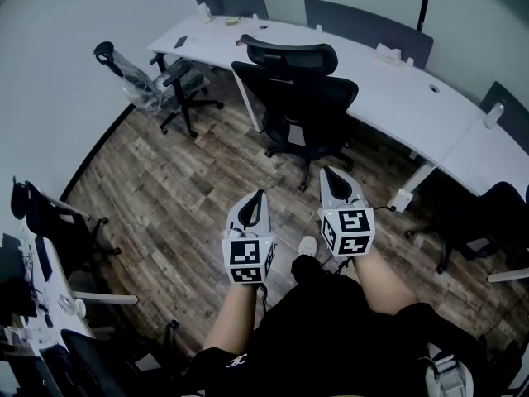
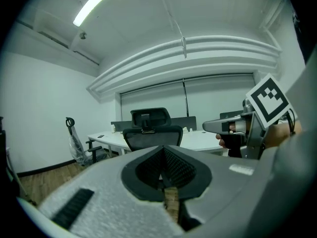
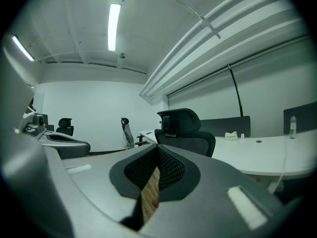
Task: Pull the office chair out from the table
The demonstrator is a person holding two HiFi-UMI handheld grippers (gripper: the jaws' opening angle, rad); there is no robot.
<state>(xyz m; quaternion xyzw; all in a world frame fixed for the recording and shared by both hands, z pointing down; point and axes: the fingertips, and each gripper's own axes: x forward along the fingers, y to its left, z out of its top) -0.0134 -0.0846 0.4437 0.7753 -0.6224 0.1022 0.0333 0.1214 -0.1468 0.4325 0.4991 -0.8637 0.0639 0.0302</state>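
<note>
Count, head view.
Claws: 2. Left claw (image 1: 259,197), right claw (image 1: 328,174).
Benches: 2. Long white bench (image 1: 397,89), cluttered bench (image 1: 51,325).
Office chairs: 4. Headrest chair (image 1: 293,98), plastic-wrapped chair (image 1: 153,81), left-wall chair (image 1: 45,217), right-side chair (image 1: 496,209).

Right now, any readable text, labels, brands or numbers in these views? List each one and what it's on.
No words or numbers can be read anywhere.
Marker cubes on the left gripper and right gripper: black-and-white square patterns only, no letters.
White logo on the person's black clothing: too small to read.
White label on the left gripper's body: blurred, unreadable.
</note>
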